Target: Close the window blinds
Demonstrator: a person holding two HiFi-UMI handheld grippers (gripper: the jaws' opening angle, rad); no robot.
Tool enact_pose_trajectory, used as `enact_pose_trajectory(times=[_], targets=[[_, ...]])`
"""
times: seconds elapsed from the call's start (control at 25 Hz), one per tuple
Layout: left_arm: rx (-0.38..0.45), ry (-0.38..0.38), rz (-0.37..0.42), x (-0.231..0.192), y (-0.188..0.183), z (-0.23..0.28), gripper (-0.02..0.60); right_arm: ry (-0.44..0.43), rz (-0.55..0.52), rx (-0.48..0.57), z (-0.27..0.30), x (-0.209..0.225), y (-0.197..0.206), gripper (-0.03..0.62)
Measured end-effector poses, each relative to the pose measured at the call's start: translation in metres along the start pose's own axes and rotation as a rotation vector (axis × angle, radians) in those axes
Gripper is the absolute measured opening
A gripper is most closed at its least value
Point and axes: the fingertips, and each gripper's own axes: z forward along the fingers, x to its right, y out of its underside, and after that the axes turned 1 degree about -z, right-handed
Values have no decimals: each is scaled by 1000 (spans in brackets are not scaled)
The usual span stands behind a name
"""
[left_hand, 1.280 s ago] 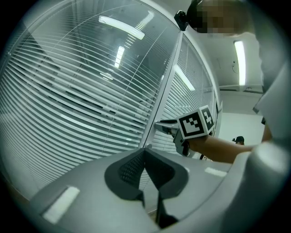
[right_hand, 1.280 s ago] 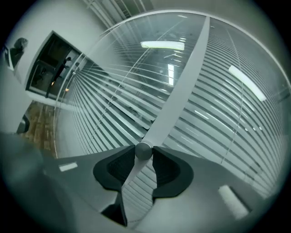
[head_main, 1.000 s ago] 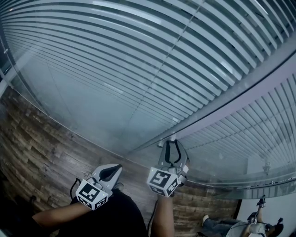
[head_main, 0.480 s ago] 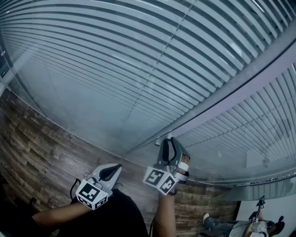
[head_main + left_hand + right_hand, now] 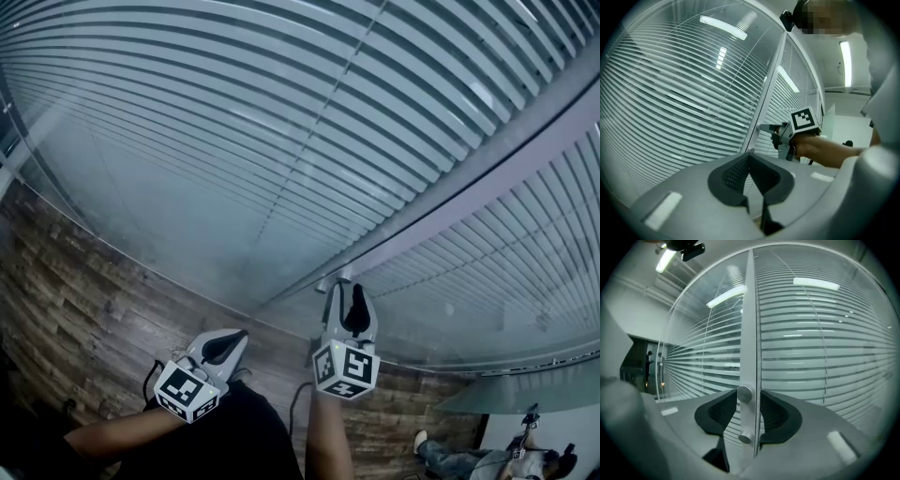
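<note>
Window blinds [image 5: 234,112]: pale grey-white slats with thin, darker blue-grey gaps between them; a regular pattern of horizontal stripes is seen across both panes.
Frame post [image 5: 749,333]: plain off-white, no pattern.
Knob [image 5: 745,393] on it: dull silver.
White bars of reflected light [image 5: 815,283] are noted on the glass.
Floor [image 5: 84,300]: brown wood-plank pattern, streaked lighter and darker.
Left gripper [image 5: 241,336]: light grey shell; the pads [image 5: 733,176] are black and finely textured. Its marker cube [image 5: 186,392] is white, printed with black square blocks.
Clothing [image 5: 234,436]: black.
</note>
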Motion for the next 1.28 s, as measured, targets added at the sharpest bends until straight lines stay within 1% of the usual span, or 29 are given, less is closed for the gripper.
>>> enact_pose_trajectory(times=[0.08,0.24,0.36,0.4,0.44,0.6,0.68,0.92,1.16,1.28], targets=[[0,-1,5,-2,2,-3,0,-1,56,9,1,-4,4,160],[-4,-10,11,-5,5,0,0,-11,100,16,9,-9,9,162],[-2,-18,8,-4,-2,1,0,1,113,14,12,-5,0,163],[-1,-22,6,-4,-3,0,0,5,118,13,13,-4,-2,159],[0,-25,5,-5,-4,-1,0,7,125,12,13,-2,-3,136],[1,-32,4,-9,-6,-1,0,-5,120,13,15,-2,-4,130],[2,-34,3,-10,-6,-1,0,-3,87,9,15,-3,-4,130],[2,-33,-2,-9,-6,0,0,5,-75,-27,16,-5,-5,130],[0,-14,-8,-5,-5,0,0,8,-231,-75,16,-8,-7,130],[-1,-15,-13,-7,-5,3,0,17,-358,-105,20,-10,-5,130]])
